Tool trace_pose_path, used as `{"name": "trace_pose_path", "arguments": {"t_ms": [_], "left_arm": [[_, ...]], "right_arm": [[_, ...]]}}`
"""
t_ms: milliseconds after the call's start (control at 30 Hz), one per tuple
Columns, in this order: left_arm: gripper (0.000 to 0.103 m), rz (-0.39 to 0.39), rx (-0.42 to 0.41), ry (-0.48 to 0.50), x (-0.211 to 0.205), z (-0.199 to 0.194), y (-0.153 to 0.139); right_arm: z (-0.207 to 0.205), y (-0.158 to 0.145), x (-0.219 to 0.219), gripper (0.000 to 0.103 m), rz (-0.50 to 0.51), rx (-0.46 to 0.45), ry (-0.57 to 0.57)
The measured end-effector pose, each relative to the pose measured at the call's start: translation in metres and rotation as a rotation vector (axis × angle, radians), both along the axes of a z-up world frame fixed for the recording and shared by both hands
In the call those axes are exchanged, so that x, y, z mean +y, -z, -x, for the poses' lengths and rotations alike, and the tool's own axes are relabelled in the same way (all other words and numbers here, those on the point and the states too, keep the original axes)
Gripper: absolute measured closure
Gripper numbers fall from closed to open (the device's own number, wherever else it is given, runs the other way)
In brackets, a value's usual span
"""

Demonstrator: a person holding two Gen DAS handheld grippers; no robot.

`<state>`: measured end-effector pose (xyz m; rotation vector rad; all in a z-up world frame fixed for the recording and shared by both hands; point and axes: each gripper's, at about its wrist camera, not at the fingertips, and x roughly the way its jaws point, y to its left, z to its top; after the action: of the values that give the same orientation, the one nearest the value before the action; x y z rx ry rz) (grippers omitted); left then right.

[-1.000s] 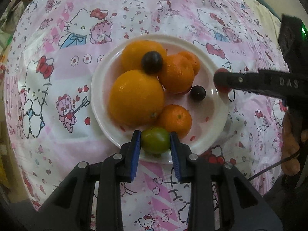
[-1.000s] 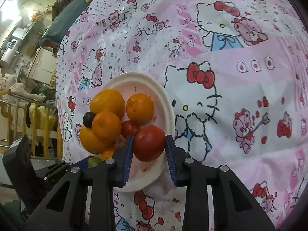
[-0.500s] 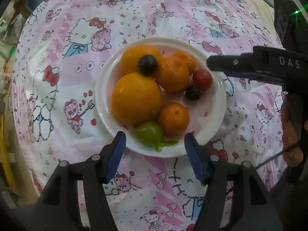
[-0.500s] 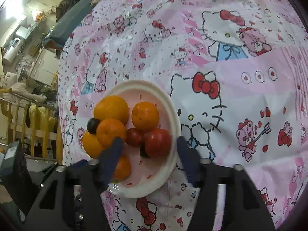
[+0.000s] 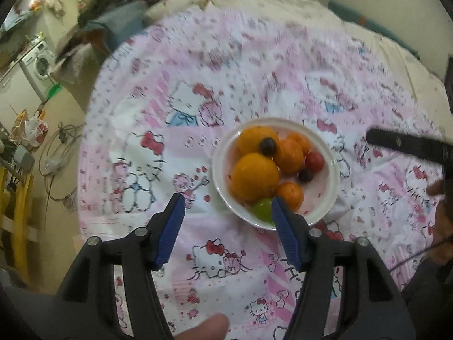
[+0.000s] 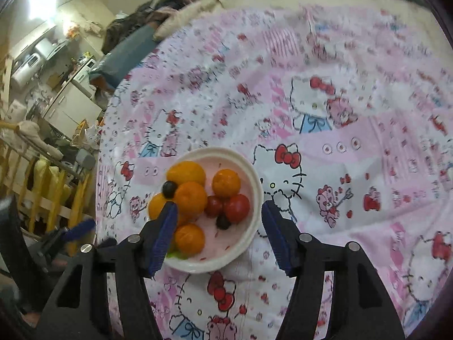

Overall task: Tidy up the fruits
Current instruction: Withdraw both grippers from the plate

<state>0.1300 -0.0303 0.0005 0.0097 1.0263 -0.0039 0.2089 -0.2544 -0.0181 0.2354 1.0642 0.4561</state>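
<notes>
A white plate on the pink cartoon-cat cloth holds several oranges, a green fruit at its near rim, a red tomato and two dark grapes. My left gripper hangs open above the cloth, with the right fingertip over the green fruit and nothing between the pads. In the right wrist view the plate lies under my right gripper. Its jaws are opening, raised clear of the red tomato, and grip nothing. One finger of the right gripper shows at the right of the left wrist view.
The cloth covers a bed with pillows and bundled bedding at the far end. A washing machine and yellow wooden rails stand off the left side. A person's hand is at the right edge.
The left gripper let go of the green fruit and the right let go of the red tomato. Both opened, then rose and drew back, so the plate looks smaller.
</notes>
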Motion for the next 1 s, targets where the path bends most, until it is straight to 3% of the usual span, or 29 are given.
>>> {"name": "trace_pose_path", "arguments": {"t_ms": [200, 267, 400, 500, 733, 1000], "left_arm": [[0.04, -0.009, -0.032, 0.008, 0.008, 0.027, -0.012], [0.023, 0.006, -0.044, -0.015, 0.015, 0.039, -0.014], [0.017, 0.012, -0.088, -0.049, 0.025, 0.059, -0.018], [0.001, 0.052, -0.133, -0.066, 0.033, 0.071, -0.025], [0.0, 0.039, -0.217, -0.104, 0.033, 0.08, -0.024], [0.0, 0.026, -0.218, -0.093, 0.023, 0.073, -0.018]], "right_arm": [[0.053, -0.022, 0.004, 0.028, 0.079, -0.109, 0.037], [0.069, -0.026, 0.003, 0.016, 0.088, -0.133, 0.052], [0.1, -0.028, 0.002, 0.01, 0.095, -0.168, 0.099], [0.115, -0.023, 0.004, 0.003, 0.074, -0.166, 0.12], [0.138, -0.022, 0.027, 0.0, 0.133, -0.282, 0.116], [0.129, -0.019, 0.035, 0.0, 0.181, -0.327, 0.137]]}}
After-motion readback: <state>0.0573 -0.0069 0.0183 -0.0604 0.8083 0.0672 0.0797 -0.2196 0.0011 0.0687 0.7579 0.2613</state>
